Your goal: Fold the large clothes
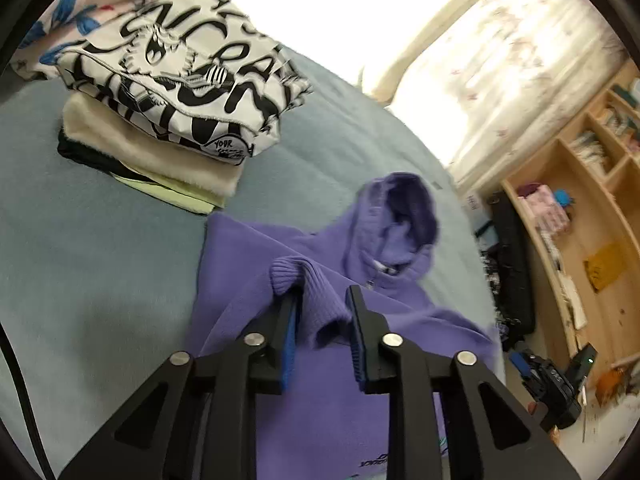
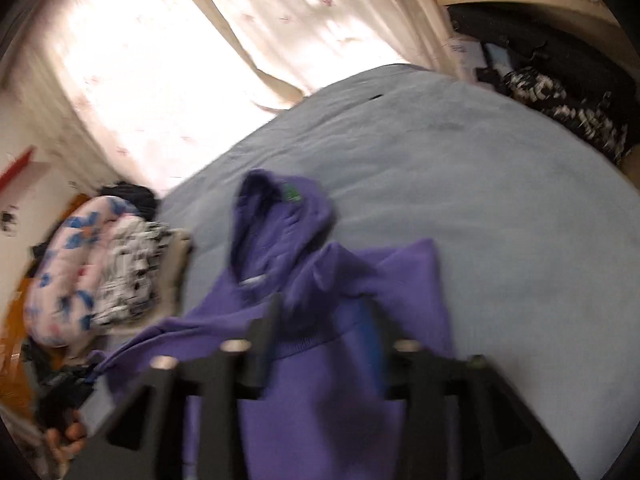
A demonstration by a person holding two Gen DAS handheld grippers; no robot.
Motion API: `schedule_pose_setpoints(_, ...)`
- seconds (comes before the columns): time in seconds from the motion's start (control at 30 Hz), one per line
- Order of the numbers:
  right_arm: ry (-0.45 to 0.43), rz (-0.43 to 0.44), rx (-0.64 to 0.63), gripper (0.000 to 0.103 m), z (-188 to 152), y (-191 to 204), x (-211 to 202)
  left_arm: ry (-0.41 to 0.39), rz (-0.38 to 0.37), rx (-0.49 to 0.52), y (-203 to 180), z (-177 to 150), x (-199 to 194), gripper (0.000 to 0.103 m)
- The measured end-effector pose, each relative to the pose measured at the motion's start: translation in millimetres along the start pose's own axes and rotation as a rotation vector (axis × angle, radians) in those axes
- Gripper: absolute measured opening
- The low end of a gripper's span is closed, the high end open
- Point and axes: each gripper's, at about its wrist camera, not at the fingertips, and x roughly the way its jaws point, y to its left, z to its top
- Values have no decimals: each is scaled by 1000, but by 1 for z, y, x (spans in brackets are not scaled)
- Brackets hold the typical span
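A purple hoodie (image 1: 320, 368) lies on a light blue bed (image 1: 100, 260), its hood (image 1: 404, 216) pointing away. In the left wrist view my left gripper (image 1: 322, 300) is open, its jaws standing on either side of a ribbed purple cuff (image 1: 316, 284) folded across the hoodie's body. In the blurred right wrist view my right gripper (image 2: 322, 312) is open over the hoodie (image 2: 320, 400), with a ribbed sleeve end (image 2: 316, 340) between its jaws and the hood (image 2: 280, 216) beyond.
A stack of folded clothes (image 1: 172, 92), black-and-white print on top, sits on the bed at far left, also in the right wrist view (image 2: 136, 272). A floral pillow (image 2: 60, 280) lies beside it. Wooden shelves (image 1: 592, 208) and a curtained window (image 2: 180, 60) stand past the bed.
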Motion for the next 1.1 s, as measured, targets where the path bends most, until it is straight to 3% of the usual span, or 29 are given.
schedule_pose_setpoints(0.03,4,-2,-10,56,2,0,6,-2,28,10,1,5,9,25)
schedule_pose_setpoints(0.13,47,-20,-36,56,3,-8,28,-33,112,60,4,14,21,54)
schedule_pose_setpoints(0.17,66,-24,-46,56,3,-11,36,-37,122,71,7,16,23,56)
schedule_pose_setpoints(0.27,138,-43,-77,56,-3,-20,60,-19,137,113,16,18,34,57)
schedule_pose_setpoints(0.43,236,-48,-90,56,-10,-31,101,83,188,189,39,11,65,57)
schedule_pose_setpoints(0.63,315,-54,-112,56,-14,-32,139,98,184,234,55,5,79,57)
schedule_pose_setpoints(0.73,321,-44,-131,56,-16,-30,147,109,170,276,53,2,83,57)
schedule_pose_setpoints(0.9,315,-24,-194,56,-22,-20,150,142,220,417,33,-8,100,57)
schedule_pose_setpoints(0.93,312,-20,-207,54,-23,-19,149,143,239,460,28,-12,103,57)
schedule_pose_setpoints(0.97,313,-18,-223,46,-25,-17,149,139,258,488,25,-14,103,57)
schedule_pose_setpoints(1.0,308,-38,-252,38,-27,-14,148,134,292,534,20,-19,107,54)
schedule_pose_setpoints(1.03,304,-56,-275,32,-30,-13,147,133,345,581,16,-24,112,33)
schedule_pose_setpoints(1.07,300,-70,-295,23,-32,-12,145,128,399,619,13,-27,116,21)
schedule_pose_setpoints(1.1,291,-82,-311,13,-33,-11,143,128,424,638,13,-29,119,18)
